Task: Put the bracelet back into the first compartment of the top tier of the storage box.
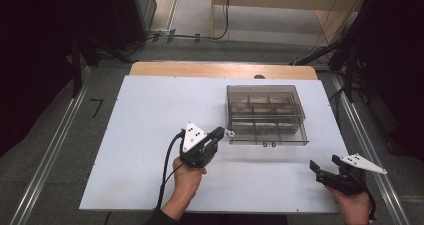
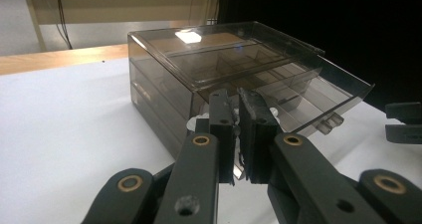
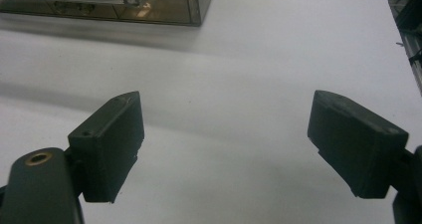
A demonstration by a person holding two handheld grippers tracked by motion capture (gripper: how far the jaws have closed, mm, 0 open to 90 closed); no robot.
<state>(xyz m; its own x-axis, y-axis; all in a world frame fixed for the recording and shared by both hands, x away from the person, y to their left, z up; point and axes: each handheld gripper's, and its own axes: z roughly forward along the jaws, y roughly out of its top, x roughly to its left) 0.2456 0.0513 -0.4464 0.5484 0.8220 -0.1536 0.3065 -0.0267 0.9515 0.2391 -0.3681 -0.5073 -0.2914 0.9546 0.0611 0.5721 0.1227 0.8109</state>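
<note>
left claw (image 2: pixel 238 134) pinches a small white part (image 1: pixel 230 133) beside the smoky compartment box (image 1: pixel 265 114) on the white worktop (image 1: pixel 145 135) — right claw (image 3: pixel 226 144) spread wide, well apart from it.

The table (image 1: pixel 150 135) top is plain white with a light wooden edge at its far side, and the floor around it is grey. The compartment box (image 1: pixel 265 112) is smoky brown see-through plastic. Both grippers (image 1: pixel 220 134) (image 3: pixel 226 144) are black, each topped by a white three-cornered plate with dark dots; a small white object (image 1: pixel 229 133) sits between the left one's jaws.
</note>
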